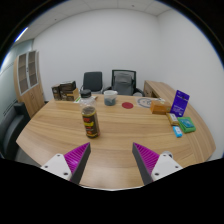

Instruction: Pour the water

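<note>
Tall brown-filled clear jar with a dark lid stands upright mid-bench, just ahead of our claw and a bit left of centre. Claw wide open, holding nothing. We judge this the approach step: next we close in and straddle the jar. Beyond it: small white cup, likely the pour target. Oval wooden bench; purple box off right. Jar contents unclear; far items too small to identify.

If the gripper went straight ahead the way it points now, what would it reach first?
Probably the dark jar with a light lid, standing on the wooden table beyond the open gripper and slightly left of its centre line. Depth is hard to judge; it might pass just right of the jar.
</note>
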A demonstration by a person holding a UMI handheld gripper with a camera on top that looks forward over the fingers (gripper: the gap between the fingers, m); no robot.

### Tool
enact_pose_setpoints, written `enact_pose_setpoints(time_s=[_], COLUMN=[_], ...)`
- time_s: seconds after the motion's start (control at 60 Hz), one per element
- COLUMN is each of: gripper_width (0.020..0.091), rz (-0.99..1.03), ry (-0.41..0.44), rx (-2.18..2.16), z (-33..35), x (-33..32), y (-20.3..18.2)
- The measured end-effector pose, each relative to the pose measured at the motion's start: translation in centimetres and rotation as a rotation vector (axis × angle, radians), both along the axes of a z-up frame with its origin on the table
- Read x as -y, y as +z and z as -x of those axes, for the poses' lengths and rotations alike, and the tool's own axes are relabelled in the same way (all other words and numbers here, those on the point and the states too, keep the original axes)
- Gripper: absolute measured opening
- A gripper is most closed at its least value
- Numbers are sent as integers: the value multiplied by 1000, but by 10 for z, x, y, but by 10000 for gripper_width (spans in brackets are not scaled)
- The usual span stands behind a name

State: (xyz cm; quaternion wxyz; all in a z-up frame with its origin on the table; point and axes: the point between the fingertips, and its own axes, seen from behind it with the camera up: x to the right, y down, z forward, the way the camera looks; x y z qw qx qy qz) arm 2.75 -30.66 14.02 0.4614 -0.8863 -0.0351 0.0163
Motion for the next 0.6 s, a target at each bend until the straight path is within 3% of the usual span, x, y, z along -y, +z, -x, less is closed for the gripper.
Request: enact_pose_setpoints(time_s=[0.167, 0.417, 0.5, 0.583, 0.6], gripper_width=[857, 835, 729, 514, 515], rz=[-62, -138, -155, -173, -183], ry=[-45, -157, -161, -162, -165], rx=[-56, -37, -17, -2, -1], z=[89, 106, 106, 105, 104], x=[-76, -180, -199, -206, -207], y=[-24, -43, -51, -56, -55])
